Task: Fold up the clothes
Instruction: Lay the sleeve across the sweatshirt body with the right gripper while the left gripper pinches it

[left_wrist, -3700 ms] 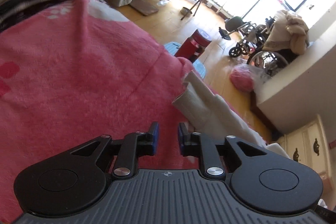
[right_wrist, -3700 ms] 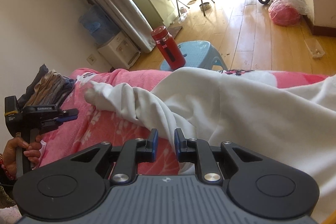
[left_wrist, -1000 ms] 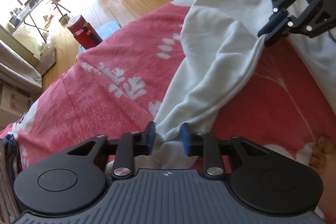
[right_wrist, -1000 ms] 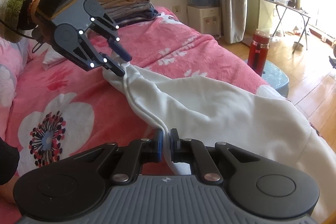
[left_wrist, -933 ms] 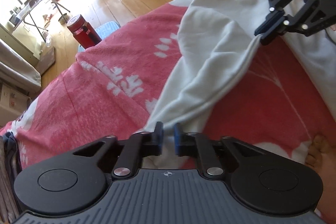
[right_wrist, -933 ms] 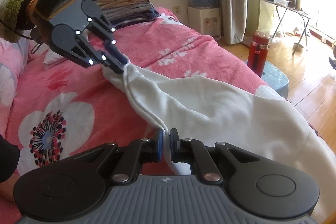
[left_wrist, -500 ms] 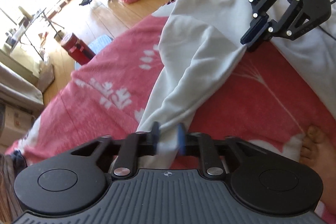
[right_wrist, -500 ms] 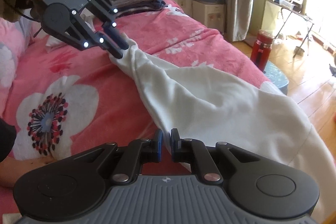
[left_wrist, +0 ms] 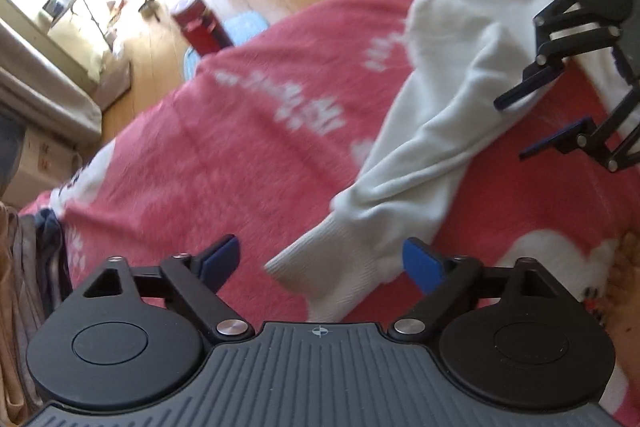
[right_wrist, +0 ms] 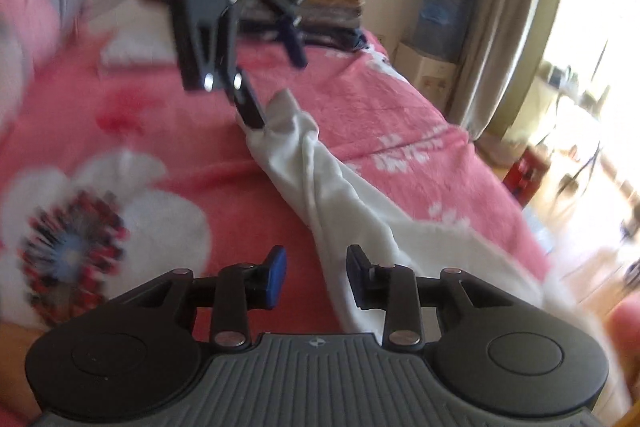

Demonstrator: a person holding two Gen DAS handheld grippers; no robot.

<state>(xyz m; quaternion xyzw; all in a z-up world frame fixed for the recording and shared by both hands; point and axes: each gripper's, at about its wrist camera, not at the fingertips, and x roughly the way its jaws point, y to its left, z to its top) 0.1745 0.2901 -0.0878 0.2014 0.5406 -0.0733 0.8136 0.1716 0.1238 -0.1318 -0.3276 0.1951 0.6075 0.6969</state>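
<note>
Left wrist: both tools (left_wrist: pixel 320 261) (right_wrist: pixel 316 277) are opening, white sleeve (left_wrist: pixel 400 195) lying loose between them.

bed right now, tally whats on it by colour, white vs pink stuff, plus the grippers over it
white: 1, the white sweatshirt with its sleeve stretched across the bed
pink: 1, the pink floral blanket under it
black grippers: 2, the left gripper and the right gripper, both with jaws opening and pads off the cloth
total: 4

Bare pink bedspread (left_wrist: pixel 248 155) lies open left of the white sleeve (left_wrist: pixel 420 163); folded clothes stack (right_wrist: pixel 328 7) blocks the bed's far end
</note>
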